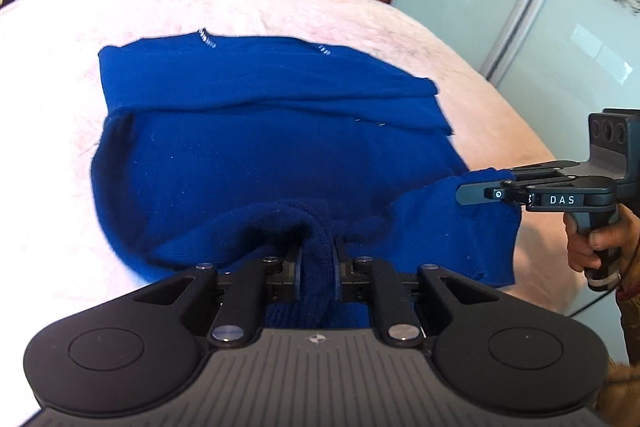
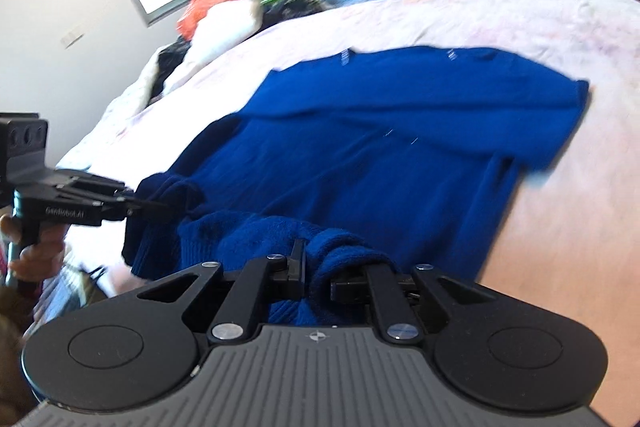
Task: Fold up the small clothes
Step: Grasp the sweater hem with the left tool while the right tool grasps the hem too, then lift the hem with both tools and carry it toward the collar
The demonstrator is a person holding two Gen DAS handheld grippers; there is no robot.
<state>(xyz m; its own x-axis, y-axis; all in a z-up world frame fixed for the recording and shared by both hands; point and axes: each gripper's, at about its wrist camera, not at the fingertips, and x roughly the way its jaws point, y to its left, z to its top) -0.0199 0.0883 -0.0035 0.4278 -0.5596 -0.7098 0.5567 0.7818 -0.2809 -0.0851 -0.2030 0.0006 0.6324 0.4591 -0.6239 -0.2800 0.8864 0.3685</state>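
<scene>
Lying flat on the pink bed (image 1: 280,3), the blue sweater (image 1: 248,147) spreads out ahead of both grippers, and its long way runs from the near hem to the far edge with the 2 white stitch marks. A band of cloth is already folded across the far part. The near hem is lifted off the bed and bunched up. The left gripper (image 1: 317,267) is clamped on 1 bunch of that hem, and the right gripper (image 2: 316,273) is clamped on another bunch beside it, so both hold the same near edge, side by side. Neither hand is nearer; both are at the hem. I think the next move is to carry this hem away from the person, over the sweater, toward the far edge.
</scene>
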